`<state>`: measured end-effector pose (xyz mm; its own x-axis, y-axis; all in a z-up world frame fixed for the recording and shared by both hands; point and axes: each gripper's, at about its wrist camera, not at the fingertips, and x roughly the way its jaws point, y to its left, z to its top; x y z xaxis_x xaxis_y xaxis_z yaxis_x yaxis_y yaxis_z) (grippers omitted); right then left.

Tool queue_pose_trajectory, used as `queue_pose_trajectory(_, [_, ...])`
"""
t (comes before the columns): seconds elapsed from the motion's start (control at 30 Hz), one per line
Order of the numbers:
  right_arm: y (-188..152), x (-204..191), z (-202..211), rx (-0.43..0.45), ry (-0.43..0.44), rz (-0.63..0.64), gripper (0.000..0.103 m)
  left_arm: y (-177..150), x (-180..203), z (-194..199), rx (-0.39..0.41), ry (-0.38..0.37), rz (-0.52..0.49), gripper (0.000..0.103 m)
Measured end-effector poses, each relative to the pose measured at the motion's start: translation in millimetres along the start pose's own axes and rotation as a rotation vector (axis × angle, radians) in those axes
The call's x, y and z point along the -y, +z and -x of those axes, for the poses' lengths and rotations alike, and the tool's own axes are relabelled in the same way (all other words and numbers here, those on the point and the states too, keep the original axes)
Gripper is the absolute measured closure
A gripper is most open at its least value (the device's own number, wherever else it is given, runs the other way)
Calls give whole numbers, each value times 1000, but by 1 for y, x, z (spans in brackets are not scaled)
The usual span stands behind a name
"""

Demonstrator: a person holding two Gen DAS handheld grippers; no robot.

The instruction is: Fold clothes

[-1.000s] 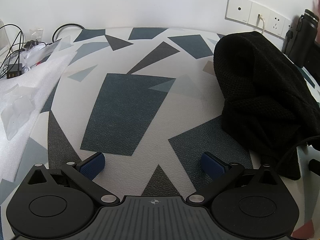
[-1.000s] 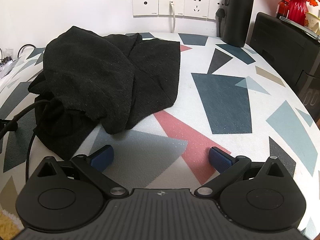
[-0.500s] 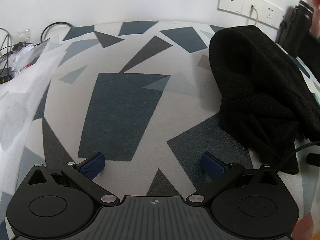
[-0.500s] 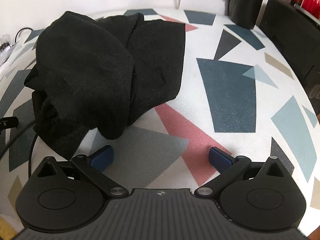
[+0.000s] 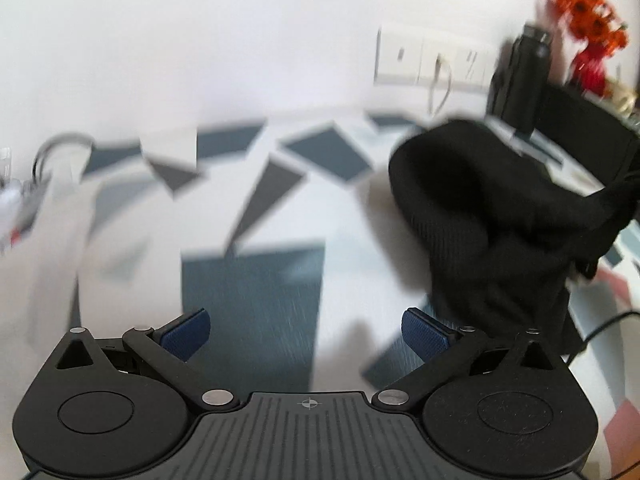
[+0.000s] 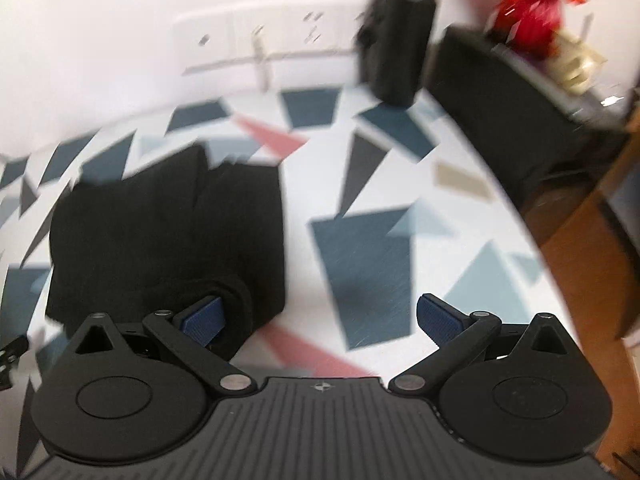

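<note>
Ahead and rightward of the left gripper [image 5: 306, 326], fingers spread and empty, the black garment [image 5: 480, 216] lay heaped on the patterned table [image 5: 256, 300]. Right gripper [image 6: 318, 318] also spread wide; its left pad [image 6: 202, 320] sat against a rolled fold of the garment [image 6: 168, 240]. Black bottle [image 6: 400, 32], wall sockets [image 6: 260, 40] and red flowers [image 6: 532, 12] stood behind, blurred.

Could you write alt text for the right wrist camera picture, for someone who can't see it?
Blurred view over an open right gripper toward a crumpled black garment on a patterned table; its left pad touches the cloth. A black bottle stands behind.
</note>
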<state>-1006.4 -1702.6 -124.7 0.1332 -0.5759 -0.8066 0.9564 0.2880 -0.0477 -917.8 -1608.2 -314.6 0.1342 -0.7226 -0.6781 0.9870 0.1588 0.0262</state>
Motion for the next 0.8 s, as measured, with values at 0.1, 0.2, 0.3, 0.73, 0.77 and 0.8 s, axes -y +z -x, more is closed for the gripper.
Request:
queue_pose_trajectory(0.1, [22,4,24,86,-78,-26,0,21,-6,1,47,-14,-14,1])
queue_pose_trajectory(0.2, [48,11,49,167,-132,-94,0,48,-8,-2,59,-33,-5,1])
queue_pose_trajectory(0.3, [74,22,87,266,-84,-224,0,76,-13,7,96,-59,58,1])
queue_pose_trajectory(0.73, [66,-2,87,320,95,-194,1,85,4,22,81,-175,180,1])
queue_pose_trajectory(0.77, [63,-7,78,296,93,-168,1,80,13,23,71,-199,164,1])
queue_pose_trajectory(0.8, [62,-7,67,268,123,-181,1,72,21,21,57,-216,149,1])
